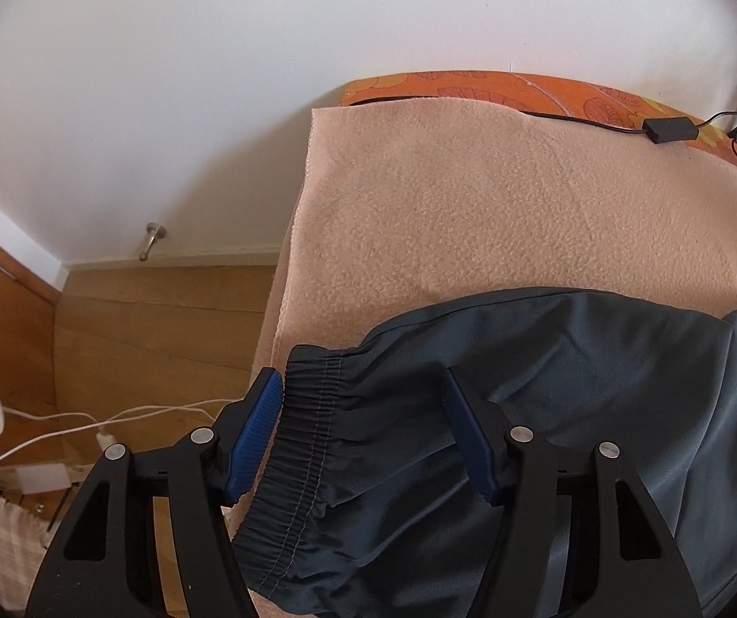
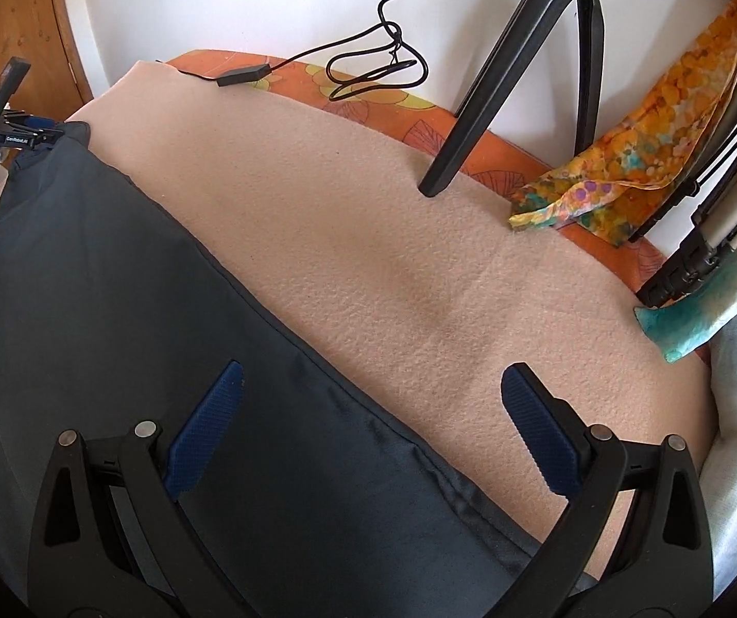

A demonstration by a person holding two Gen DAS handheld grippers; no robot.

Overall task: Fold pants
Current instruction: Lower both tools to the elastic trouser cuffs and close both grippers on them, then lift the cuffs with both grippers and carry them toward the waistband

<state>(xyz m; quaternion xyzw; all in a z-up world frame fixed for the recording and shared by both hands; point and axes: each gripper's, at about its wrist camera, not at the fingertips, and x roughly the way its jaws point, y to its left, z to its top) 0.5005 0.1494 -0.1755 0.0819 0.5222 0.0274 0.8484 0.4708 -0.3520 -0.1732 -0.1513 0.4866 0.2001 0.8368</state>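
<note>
While dark grey pants lie flat on beige blanket, left gripper hovers wide apart over elastic cuff; right gripper also spread wide, straddling pants' far edge, tripod leg ahead

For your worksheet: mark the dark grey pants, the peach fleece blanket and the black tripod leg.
Dark grey pants (image 1: 316, 443): left wrist view, on the elastic waistband.
Peach fleece blanket (image 2: 368, 237): right wrist view, bare middle.
Black tripod leg (image 2: 476, 103): right wrist view, mid-leg.
</note>
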